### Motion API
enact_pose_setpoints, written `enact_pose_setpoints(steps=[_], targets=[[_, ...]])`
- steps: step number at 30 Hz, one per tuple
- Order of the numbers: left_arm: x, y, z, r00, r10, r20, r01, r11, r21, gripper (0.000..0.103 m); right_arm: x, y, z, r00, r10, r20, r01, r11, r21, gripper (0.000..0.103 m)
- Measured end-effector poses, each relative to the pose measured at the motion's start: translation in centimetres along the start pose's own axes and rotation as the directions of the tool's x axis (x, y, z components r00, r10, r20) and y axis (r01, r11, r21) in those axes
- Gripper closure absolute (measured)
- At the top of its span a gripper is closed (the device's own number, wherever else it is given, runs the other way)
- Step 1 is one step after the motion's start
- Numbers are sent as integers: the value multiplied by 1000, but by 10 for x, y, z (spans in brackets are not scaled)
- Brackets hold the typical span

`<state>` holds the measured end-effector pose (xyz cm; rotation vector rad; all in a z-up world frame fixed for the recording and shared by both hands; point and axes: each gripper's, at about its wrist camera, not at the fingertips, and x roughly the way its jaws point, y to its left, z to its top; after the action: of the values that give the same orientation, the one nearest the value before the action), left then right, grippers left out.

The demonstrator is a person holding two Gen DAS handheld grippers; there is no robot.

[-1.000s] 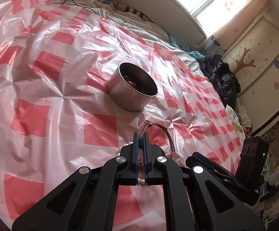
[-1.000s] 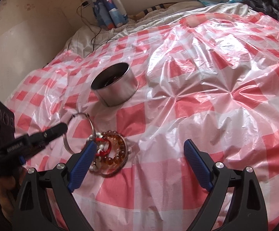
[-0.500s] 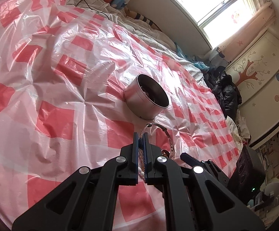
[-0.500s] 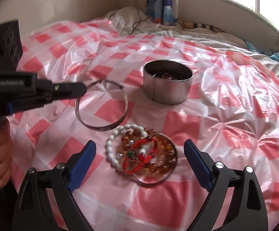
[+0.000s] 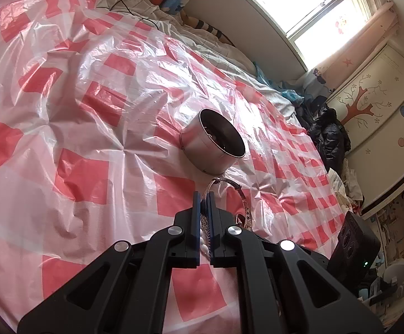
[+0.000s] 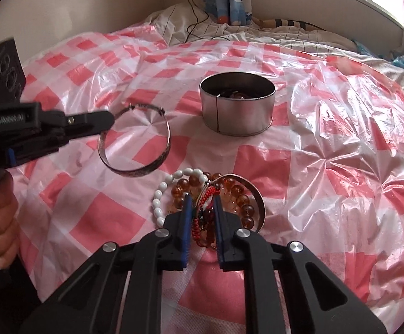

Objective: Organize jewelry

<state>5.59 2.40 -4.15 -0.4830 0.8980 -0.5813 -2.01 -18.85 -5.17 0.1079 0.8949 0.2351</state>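
While fingers (image 6: 185, 217) hide it, red cord bracelet (image 6: 206, 211) is partly unseen.

Bright window (image 5: 321, 8) at one o'clock, tree-painted wardrobe (image 5: 374, 105) at three, bed under red-checked plastic sheet (image 5: 62, 111), cream wall (image 6: 90, 8).

Black angular claw (image 6: 201, 211) arms, blue pads (image 6: 186, 222), silver screws

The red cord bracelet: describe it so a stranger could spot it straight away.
Start at the round metal tin on the red-and-white checked plastic sheet. Nearer the camera lies a small heap of bracelets. The red cord bracelet sits on top of that heap, between the right gripper's just-closed jaws; it is the only knotted string piece among white beads, amber beads and metal.
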Motion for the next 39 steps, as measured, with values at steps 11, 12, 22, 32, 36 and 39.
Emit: enact_pose_setpoints(steps=[11,12,22,32,36,39], targets=[[1,0,0,1000,-4,2,4,1000,0,99,-20,-44,8,964,235,125,-260,928,266,91],[1,-1,1,1000,-6,3,6,1000,1,99,-23,-46,10,957,252,143,-284,918,279,91],[22,-22,27,1000,-17,18,16,999,40,99,-32,-70,45,925,296,237,-363,874,323,91],[74,-40,78,999,-11,33,9,998,63,99,-12,-85,101,914,291,282,-372,877,303,91],[101,-41,96,1000,10,24,-12,997,70,99,6,-92,122,920,279,276,-359,882,305,91],[125,-42,100,999,23,-38,-20,996,87,98,24,-93,136,928,267,259,-339,893,295,91]])
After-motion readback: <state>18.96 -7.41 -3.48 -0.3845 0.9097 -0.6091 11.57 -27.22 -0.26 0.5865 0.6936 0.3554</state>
